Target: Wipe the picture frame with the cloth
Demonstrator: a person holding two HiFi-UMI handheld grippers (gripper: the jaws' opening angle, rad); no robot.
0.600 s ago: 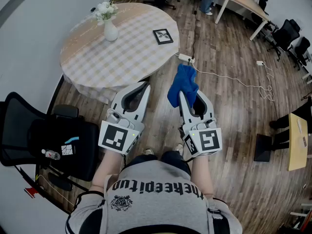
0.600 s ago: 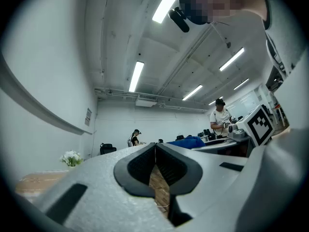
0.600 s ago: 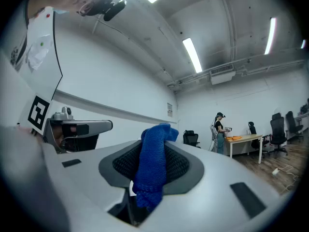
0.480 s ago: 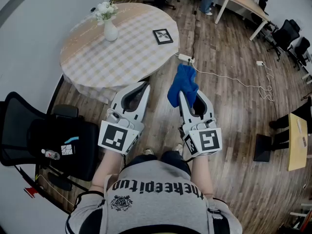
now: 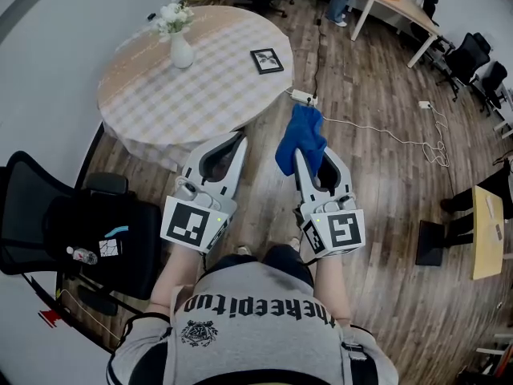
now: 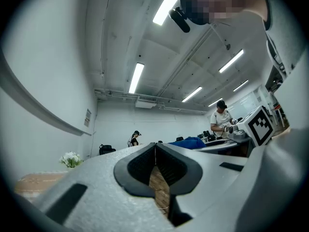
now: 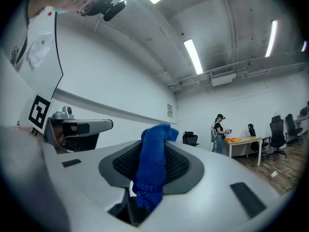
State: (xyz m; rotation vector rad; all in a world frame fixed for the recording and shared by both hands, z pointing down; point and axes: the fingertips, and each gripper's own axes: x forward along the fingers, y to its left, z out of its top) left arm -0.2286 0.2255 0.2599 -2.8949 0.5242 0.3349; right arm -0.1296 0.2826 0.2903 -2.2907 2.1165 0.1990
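Observation:
A small black picture frame lies flat near the right edge of the round table, well ahead of both grippers. My right gripper is shut on a blue cloth, which bunches up past its jaw tips; in the right gripper view the blue cloth hangs between the dark pads. My left gripper is shut with nothing in it, its tips just short of the table's near edge. Both are held over the wooden floor in front of the person's body.
A white vase of flowers stands on the checked tablecloth at the far left. A black office chair sits at the left. A power strip and white cable lie on the floor at the right. Desks and chairs stand farther back.

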